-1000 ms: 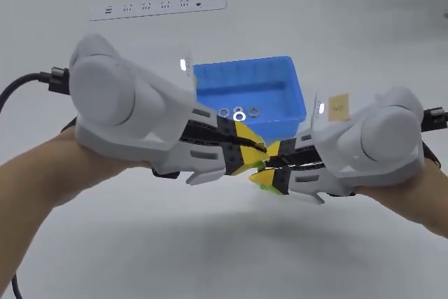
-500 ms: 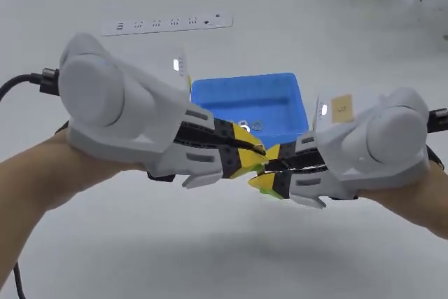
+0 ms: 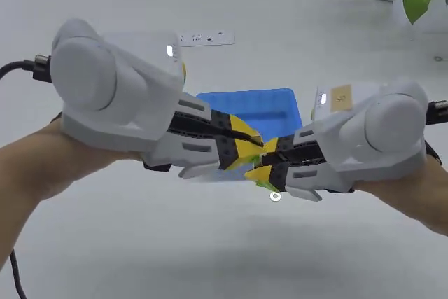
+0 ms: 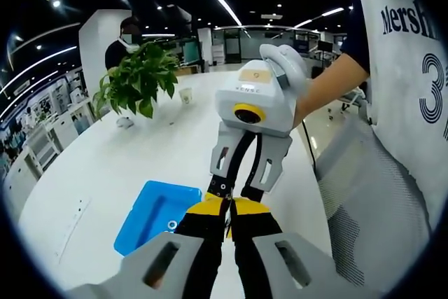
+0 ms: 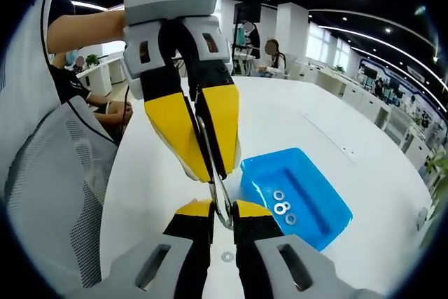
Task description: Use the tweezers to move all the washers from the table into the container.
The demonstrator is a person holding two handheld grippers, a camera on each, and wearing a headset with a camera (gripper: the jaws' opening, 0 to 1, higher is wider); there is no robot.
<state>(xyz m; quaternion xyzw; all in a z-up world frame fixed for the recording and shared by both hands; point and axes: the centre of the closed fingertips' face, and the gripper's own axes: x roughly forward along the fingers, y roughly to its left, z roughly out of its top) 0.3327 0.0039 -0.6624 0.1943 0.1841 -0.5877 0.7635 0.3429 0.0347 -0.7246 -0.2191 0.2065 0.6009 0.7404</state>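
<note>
Right gripper (image 5: 222,209) and left gripper (image 5: 210,167) meet tip to tip, each with its jaws closed on the thin steel tweezers (image 5: 218,197). One washer (image 5: 227,255) lies on the table (image 3: 210,257) just below, beside the container (image 5: 329,225), which holds three more. It is probably light, flat, hard and slippery, so best nipped across the ring's rim.

Plastic, metal and mesh on our bench

We see smooth white plastic shells on the left gripper (image 3: 255,148) and right gripper (image 3: 264,169), with matt yellow-and-black jaw pads; thin bright metal tweezers (image 5: 218,197); a glossy blue plastic container (image 5: 311,183) with shiny metal washers (image 5: 283,208); a smooth white table (image 3: 210,250); a chair (image 5: 77,194) of grey mesh cloth.
</note>
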